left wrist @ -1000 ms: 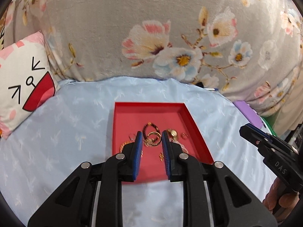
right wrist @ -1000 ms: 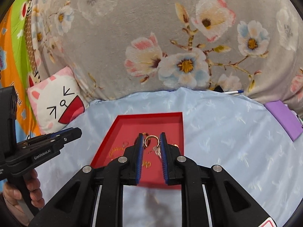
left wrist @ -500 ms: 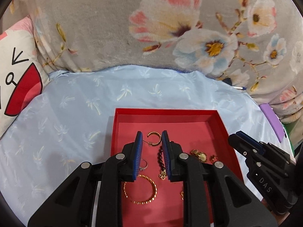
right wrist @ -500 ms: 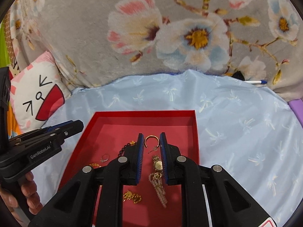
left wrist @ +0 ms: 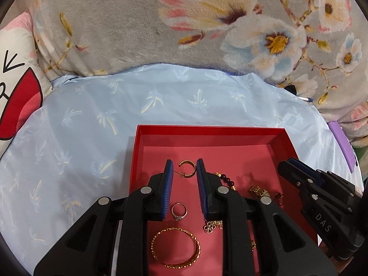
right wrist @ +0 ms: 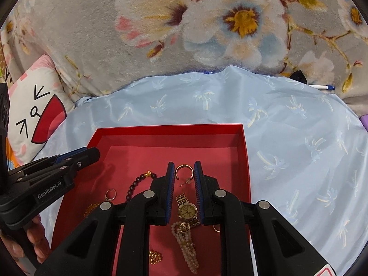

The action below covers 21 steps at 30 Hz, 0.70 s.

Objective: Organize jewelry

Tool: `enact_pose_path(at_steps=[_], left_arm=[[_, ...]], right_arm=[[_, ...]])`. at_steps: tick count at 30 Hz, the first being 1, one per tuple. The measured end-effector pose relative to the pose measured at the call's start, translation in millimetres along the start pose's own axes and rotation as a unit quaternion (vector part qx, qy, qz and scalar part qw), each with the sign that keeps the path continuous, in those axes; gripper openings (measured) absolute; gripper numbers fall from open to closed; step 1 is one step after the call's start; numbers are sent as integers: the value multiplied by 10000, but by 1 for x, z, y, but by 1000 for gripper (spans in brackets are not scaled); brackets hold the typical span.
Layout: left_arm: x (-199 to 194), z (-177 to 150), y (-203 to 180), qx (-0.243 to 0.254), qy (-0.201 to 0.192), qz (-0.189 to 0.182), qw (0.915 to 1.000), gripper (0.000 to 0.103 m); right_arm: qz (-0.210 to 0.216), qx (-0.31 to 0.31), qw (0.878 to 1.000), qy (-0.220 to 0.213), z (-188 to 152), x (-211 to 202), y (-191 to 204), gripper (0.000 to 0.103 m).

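Note:
A red tray (left wrist: pixel 207 131) on a light blue sheet holds jewelry. In the left wrist view my left gripper (left wrist: pixel 183 166) is open over the tray, a gold hoop earring (left wrist: pixel 187 168) between its tips. A silver ring (left wrist: pixel 179 210) and a gold bangle (left wrist: pixel 175 246) lie between its arms. My right gripper (left wrist: pixel 289 164) shows at the right. In the right wrist view my right gripper (right wrist: pixel 183 168) is open around a gold hoop earring (right wrist: pixel 184 172), over the tray (right wrist: pixel 170 128). A gold watch (right wrist: pixel 186 209), a pearl bracelet (right wrist: pixel 187 246) and a dark bead bracelet (right wrist: pixel 138 182) lie below. The left gripper (right wrist: pixel 92 154) shows at the left.
A grey floral blanket (left wrist: pixel 184 23) rises behind the sheet. A cat-face pillow (right wrist: pixel 36 115) lies at the left. A purple pad (left wrist: pixel 342 142) lies at the right edge. A pen (right wrist: pixel 320 87) lies at the back right.
Both grippers have moved forward and down over the red tray, which now looms larger. Both stay open, each with a gold hoop earring between its tips.

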<state>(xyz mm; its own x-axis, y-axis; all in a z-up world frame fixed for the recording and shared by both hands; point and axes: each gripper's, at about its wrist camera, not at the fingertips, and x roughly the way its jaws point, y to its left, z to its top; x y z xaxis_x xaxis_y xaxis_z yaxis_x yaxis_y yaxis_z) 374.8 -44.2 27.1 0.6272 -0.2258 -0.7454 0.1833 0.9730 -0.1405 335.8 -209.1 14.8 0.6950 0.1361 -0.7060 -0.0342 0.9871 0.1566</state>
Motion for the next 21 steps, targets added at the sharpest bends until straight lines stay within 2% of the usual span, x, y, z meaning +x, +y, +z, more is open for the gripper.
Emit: enact_pose_path(at_steps=[12,21], left_arm=[[14,-4,0,-9,142,-7,9999,20],[19,-4,3,-22,123,119,9999,23]], right_arm=[[-90,-125,9997,172,-1,14,5,16],[-120,-229,9995,186,1,18,9,16]])
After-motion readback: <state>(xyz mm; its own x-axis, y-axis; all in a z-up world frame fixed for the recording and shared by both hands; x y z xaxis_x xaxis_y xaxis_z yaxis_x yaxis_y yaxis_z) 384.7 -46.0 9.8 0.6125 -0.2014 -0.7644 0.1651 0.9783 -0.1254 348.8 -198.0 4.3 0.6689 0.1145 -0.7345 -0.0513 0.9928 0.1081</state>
